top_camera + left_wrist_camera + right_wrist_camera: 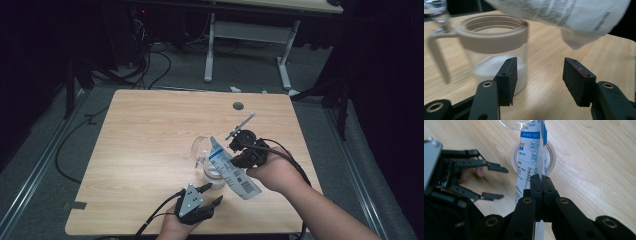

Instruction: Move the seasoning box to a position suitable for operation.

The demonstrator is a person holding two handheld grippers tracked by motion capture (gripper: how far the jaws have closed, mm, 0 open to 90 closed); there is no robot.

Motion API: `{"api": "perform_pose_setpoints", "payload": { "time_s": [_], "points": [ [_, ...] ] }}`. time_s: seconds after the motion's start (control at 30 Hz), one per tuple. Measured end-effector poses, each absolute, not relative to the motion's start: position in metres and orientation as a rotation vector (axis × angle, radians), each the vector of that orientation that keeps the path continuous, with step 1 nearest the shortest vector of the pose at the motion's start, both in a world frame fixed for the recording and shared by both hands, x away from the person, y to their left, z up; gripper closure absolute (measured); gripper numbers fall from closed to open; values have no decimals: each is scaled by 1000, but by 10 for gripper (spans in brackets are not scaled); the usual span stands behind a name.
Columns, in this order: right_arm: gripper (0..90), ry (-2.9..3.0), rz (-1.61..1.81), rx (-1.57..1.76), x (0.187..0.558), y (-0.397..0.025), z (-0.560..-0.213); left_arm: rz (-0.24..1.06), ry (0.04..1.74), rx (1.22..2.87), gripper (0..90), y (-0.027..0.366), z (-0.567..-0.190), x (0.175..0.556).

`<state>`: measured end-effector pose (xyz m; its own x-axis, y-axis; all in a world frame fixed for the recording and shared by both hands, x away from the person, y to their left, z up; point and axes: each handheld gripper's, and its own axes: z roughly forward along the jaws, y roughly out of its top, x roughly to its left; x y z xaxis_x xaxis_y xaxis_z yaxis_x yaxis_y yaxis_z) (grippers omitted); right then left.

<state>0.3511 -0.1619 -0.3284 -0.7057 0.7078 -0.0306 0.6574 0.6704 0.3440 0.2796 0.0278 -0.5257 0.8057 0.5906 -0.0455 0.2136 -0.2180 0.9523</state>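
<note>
Left gripper [214, 195] low, jaws spread wide — right gripper [541, 181] raised, jaws pinched together.

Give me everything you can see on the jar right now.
The jar is clear, glass or plastic, with a thick beige collar and a beige handle-like arm on one side. Its clear lid is swung open, standing up behind the mouth. White powder sits in the bottom. It stands upright on the table, under the tilted pouch gripped by the right claw. The left claw is open beside it, not gripping it.

A light wooden table [150, 145] stands on grey carpet [47, 125] in a dark room; behind it, a white-legged desk [250, 35] and black cables [150, 65].
</note>
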Motion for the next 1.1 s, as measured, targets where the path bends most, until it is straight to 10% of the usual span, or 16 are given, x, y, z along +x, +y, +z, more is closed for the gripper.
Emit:
{"api": "perform_pose_setpoints", "payload": {
  "time_s": [1.1],
  "points": [
    [898,2699,482,1138,349,-177,-327,535,788,1751,463,113,-525,303]
  ]
}}
